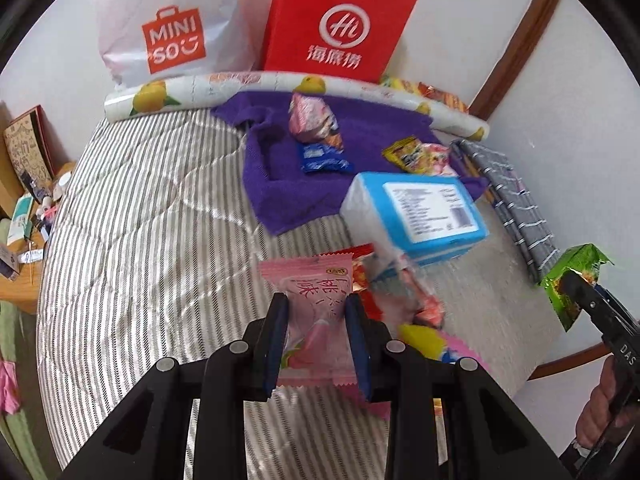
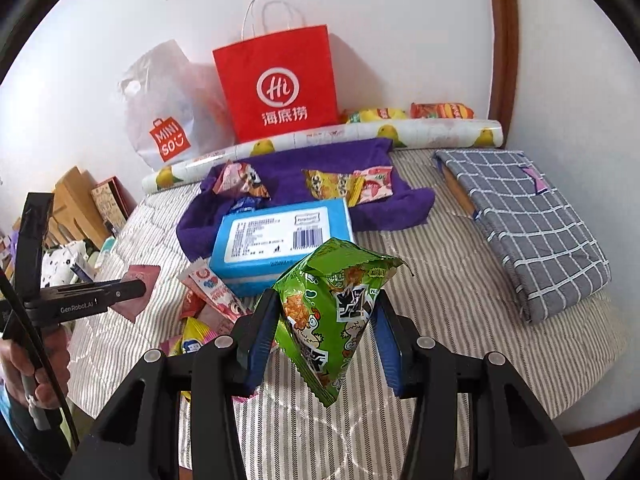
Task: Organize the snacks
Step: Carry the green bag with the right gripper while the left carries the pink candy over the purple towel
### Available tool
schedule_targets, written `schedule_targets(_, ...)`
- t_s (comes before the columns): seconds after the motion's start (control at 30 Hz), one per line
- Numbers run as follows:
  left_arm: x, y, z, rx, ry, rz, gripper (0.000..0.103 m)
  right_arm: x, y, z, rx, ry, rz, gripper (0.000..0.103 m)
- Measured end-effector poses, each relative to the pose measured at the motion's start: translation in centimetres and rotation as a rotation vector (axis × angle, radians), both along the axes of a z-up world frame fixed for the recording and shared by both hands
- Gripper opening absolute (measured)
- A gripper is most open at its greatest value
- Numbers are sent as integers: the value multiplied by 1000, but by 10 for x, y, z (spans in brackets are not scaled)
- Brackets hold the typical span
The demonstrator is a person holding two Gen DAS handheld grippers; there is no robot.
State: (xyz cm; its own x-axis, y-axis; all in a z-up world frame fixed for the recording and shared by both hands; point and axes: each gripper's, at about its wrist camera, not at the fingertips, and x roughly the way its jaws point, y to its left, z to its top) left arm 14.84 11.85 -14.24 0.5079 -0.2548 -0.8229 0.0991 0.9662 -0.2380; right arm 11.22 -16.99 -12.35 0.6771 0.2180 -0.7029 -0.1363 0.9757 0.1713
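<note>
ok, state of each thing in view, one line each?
left claw: shut on the pink peach candy packet
pink peach candy packet: held, lifted off the bed
right claw: shut on the green snack packet
green snack packet: held, crumpled, sealed
blue tissue pack: lying flat, label up
purple towel: spread out, rumpled, snacks on it
red paper bag: upright against the wall
fruit-print roll: rolled up

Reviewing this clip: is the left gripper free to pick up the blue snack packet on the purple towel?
Probably not yet: the left gripper is shut on a pink candy packet. The blue packet itself lies uncovered on the towel.
</note>
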Motion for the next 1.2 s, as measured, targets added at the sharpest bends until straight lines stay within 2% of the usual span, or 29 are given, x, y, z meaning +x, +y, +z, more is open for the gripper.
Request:
schedule_targets(0.4,8,-20,46,-20,-95,-11,28,12,-3,32,-8,-54,8,46)
schedule_targets(0.73,66,-35,75,2,-142,-25,28,64,7,49,-3,-107,45,46)
schedule_targets(0.97,98,-39,83,2,-152,-14,28,111,11,51,22,-131,53,46)
schedule_targets(1.2,129,-45,73,6,-133,-7,28,153,19,41,30,-123,70,46)
